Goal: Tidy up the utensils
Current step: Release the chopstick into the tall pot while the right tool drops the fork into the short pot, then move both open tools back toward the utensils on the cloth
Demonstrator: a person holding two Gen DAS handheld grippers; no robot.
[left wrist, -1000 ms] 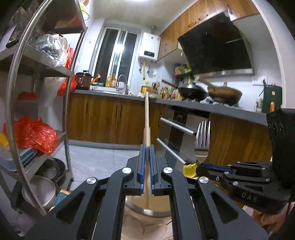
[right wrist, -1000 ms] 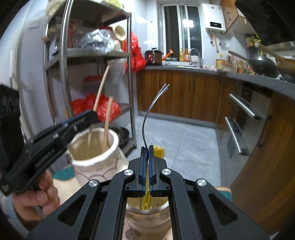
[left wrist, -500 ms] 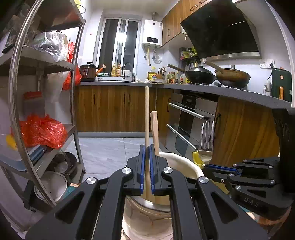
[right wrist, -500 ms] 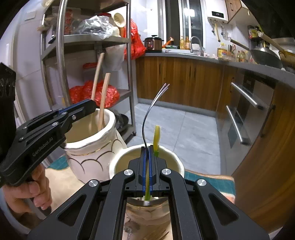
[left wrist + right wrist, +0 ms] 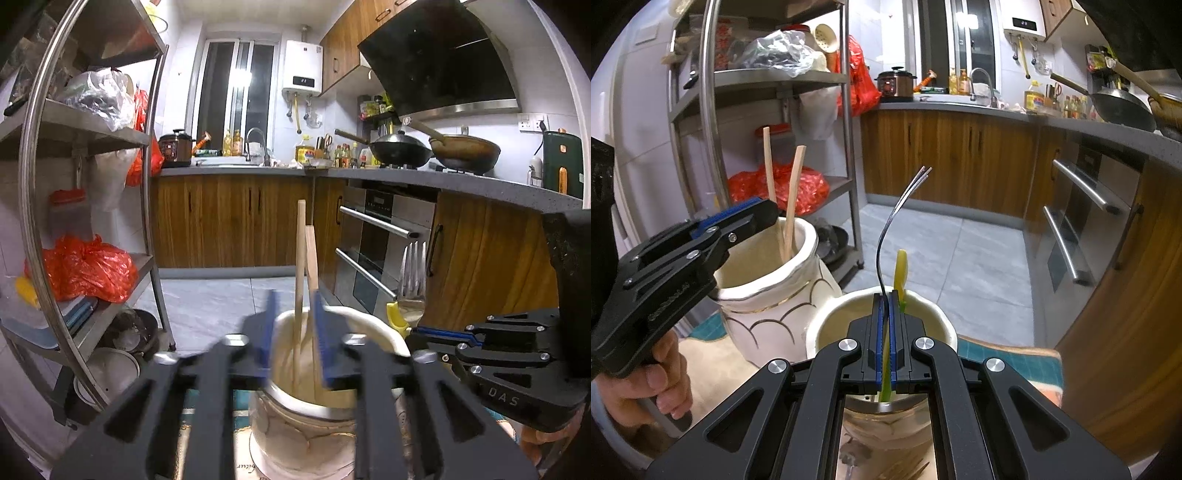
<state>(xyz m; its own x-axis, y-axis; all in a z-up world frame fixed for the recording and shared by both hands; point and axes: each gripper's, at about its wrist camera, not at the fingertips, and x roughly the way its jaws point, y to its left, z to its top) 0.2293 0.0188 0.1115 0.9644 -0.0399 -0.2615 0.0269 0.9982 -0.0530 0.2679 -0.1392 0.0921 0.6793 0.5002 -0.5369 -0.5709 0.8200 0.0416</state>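
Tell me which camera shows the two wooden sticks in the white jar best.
The right wrist view: the wooden sticks stand sharp and unobstructed, leaning out of the white jar. In the left wrist view they rise between the opening, motion-blurred pads of the left hand-held gripper, which touch neither and hide their lower parts.

Two white ceramic jars with gold scallop lines stand side by side: the left jar (image 5: 768, 291) and the right jar (image 5: 846, 321). Two pale wooden sticks rise from the left jar, one round (image 5: 299, 258), one flat (image 5: 312, 258). One steel fork (image 5: 897, 214) and one yellow plastic utensil (image 5: 900, 271) stand at the right jar. Two black woks sit on the counter, one dark (image 5: 400, 151), one brownish (image 5: 465, 151)
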